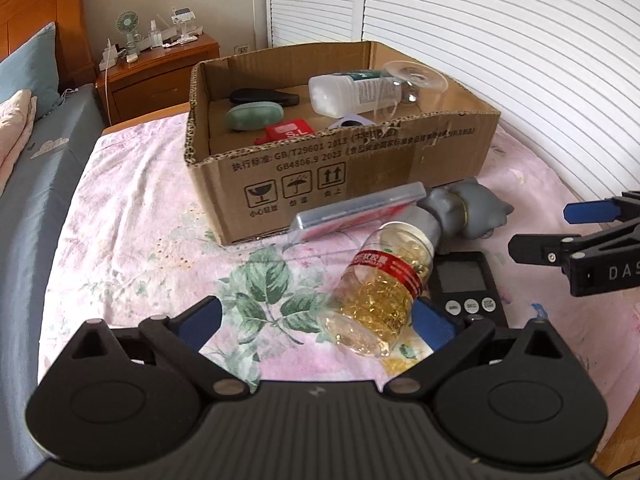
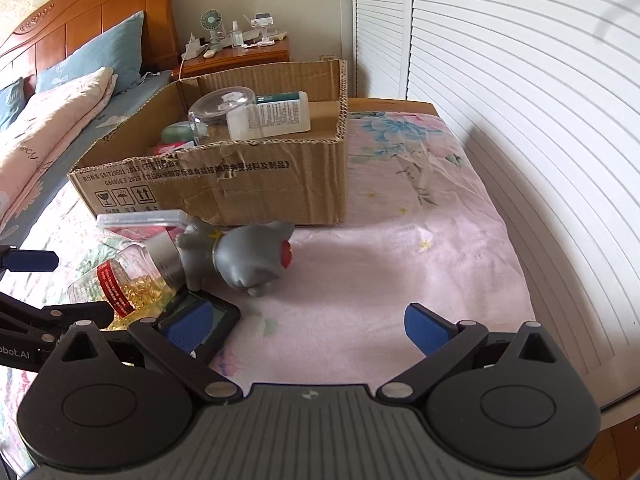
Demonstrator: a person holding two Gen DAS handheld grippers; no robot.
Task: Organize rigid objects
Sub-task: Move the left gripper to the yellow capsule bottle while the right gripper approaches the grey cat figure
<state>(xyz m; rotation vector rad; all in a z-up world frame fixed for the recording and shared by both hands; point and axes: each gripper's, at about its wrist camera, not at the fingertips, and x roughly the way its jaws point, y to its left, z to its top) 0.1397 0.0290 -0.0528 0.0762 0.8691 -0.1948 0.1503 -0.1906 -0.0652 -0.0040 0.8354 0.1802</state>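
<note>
A clear capsule bottle (image 1: 380, 292) with a red label and grey cap lies on the pink floral bedspread; it also shows in the right wrist view (image 2: 128, 280). My left gripper (image 1: 316, 320) is open, its right pad beside the bottle's base. A grey toy figure (image 2: 244, 260) lies next to the cap, also in the left wrist view (image 1: 472, 208). A black digital timer (image 1: 466, 284) and a clear flat case (image 1: 360, 210) lie nearby. My right gripper (image 2: 308, 328) is open and empty over bare bedspread. The cardboard box (image 1: 332, 168) holds a white bottle (image 1: 352, 94), a glass and small items.
A wooden nightstand (image 1: 156, 68) with a fan and clutter stands behind the box. White louvred doors (image 2: 520, 120) run along the right. Pillows and folded bedding (image 2: 48, 120) lie at the left. The bed's right edge (image 2: 532, 300) is close to my right gripper.
</note>
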